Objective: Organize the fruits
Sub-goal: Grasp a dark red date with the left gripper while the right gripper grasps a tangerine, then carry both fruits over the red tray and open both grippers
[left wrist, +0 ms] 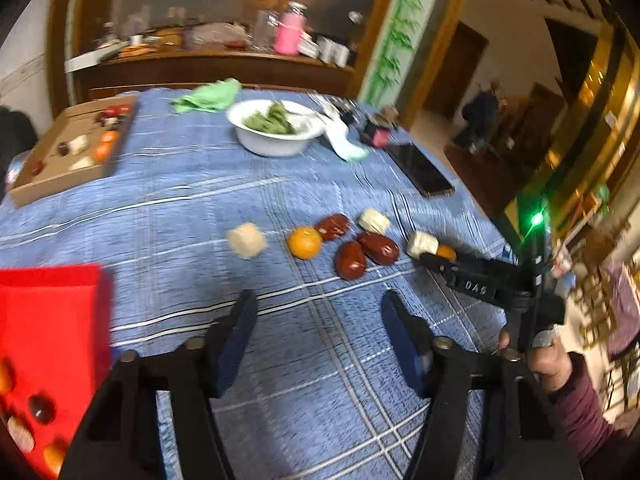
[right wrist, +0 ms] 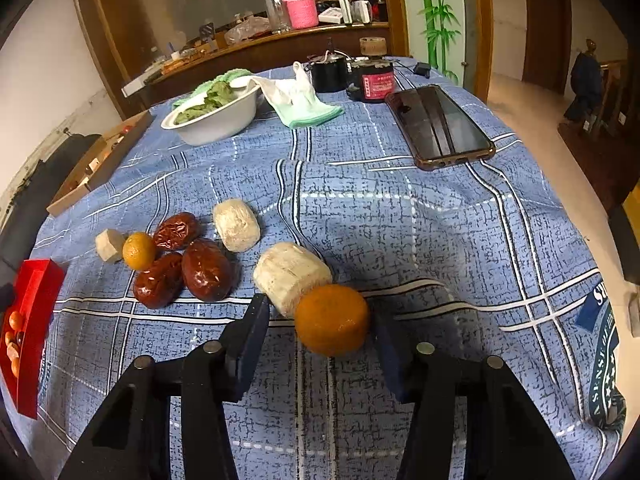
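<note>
Right wrist view shows my right gripper (right wrist: 320, 324) part open around the near orange (right wrist: 331, 319), not yet pinching, so I centre it clear of the pale chunk (right wrist: 290, 276) touching its left before squeezing gently.

A dark wooden cabinet (right wrist: 248, 44) with cluttered shelf lines the white wall (right wrist: 44, 80); bamboo-painted panel (right wrist: 438, 16), brown door (right wrist: 546, 28), pale floor (right wrist: 520, 96).

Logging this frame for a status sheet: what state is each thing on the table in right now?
Right claw: open, astride the near orange, pads not pressing.
Left claw: open, nothing between.
Red tray: holds some fruit.
White bowl: filled with greens.
Phone: screen dark, face up.
Red dates: loose on the cloth.
</note>
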### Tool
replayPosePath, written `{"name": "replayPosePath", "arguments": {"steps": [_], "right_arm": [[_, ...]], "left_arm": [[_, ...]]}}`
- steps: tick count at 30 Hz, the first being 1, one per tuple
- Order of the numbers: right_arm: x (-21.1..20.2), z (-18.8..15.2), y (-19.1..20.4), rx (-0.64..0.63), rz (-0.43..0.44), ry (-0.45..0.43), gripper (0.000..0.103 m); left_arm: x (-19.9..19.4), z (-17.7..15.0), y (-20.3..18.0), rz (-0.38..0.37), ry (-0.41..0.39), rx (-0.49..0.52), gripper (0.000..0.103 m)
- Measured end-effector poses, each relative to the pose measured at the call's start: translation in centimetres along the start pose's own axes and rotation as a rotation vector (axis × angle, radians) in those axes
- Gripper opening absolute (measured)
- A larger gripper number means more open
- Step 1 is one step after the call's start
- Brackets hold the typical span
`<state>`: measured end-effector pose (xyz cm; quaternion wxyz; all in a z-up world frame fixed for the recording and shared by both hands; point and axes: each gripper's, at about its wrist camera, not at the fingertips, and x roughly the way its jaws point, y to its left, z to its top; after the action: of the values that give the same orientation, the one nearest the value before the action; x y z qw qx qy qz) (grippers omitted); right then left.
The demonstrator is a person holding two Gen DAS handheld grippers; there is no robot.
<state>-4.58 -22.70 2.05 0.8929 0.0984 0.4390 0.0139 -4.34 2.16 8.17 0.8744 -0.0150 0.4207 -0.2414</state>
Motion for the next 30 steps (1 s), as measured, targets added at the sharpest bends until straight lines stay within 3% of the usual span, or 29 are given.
{"name": "replayPosePath", "arguments": {"steps": [1,6,15,16,17,20,23,30], "right_arm": [[-0.1,0.0,-0.1,0.006,0.007,-0.006,0.050],[-0.9,0.0,-0.5,0.022,0.033,-0.035,0.039],[-0.7,0.0,-0.2,0.011,0.068,-0.017,0.041],[-0.5,0.0,-0.1,0.007,0.071,-0.012,0.042],[-0.3,0.0,0.1,-0.002,0.063,-0.003,0.043],[0.4,0.0,0.2,-0.014,0.054,0.016,0.045],[0.4,-0.1,0.2,-0.018,0.060,0.015,0.041],[0.2,-0.2,-0.2,0.002,0.103,0.019,0.038]], "left_arm": [[0.7,0.1,-0.5,-0.007,0.010,0.014,0.046],[5.2,0.9,-3.2,-0.029,0.046,0.102,0.044],[11.8,2.2,-4.8,0.029,0.107,0.175,0.044],[12.3,2.2,-4.7,0.035,0.115,0.177,0.040],[12.8,2.1,-4.7,0.039,0.122,0.176,0.030],[13.0,2.0,-4.5,0.035,0.111,0.165,0.030],[12.2,1.8,-4.4,0.043,0.090,0.158,0.030],[7.4,1.4,-3.4,0.009,0.011,0.087,0.030]]}}
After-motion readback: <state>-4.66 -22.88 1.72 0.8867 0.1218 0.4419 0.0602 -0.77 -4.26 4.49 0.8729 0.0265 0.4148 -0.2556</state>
